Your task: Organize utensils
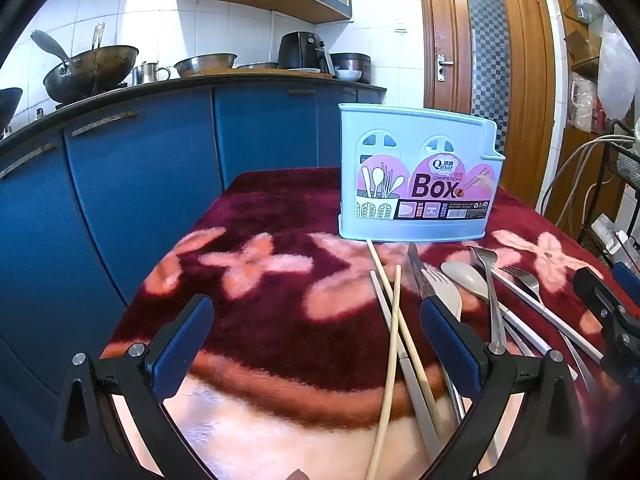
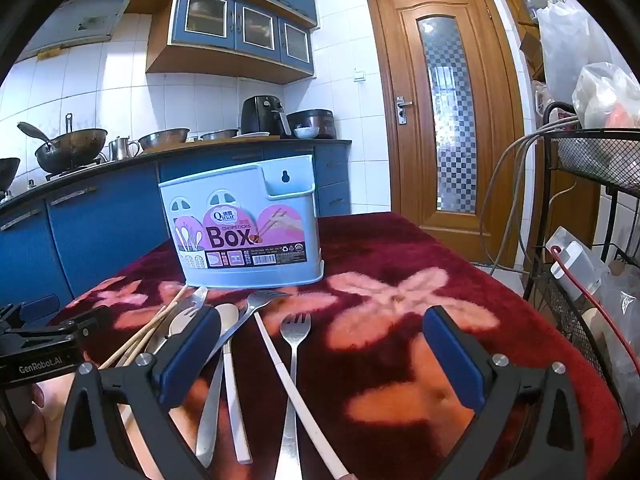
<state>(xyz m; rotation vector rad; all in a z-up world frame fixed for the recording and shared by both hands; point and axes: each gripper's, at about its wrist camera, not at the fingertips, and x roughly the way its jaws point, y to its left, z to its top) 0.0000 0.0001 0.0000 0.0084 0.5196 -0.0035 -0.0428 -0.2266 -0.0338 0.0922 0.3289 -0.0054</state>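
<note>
Loose steel forks (image 2: 295, 330) before pale-blue utensil box (image 2: 244, 228).

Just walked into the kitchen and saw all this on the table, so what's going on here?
A person is holding a two-finger gripper in each hand over a table with a red flowered cloth. Both the left gripper and the right gripper are open and empty. Loose chopsticks, spoons, forks and a knife lie in a pile in front of a light blue utensil box, which stands upright. Nothing has been picked up yet.
</note>
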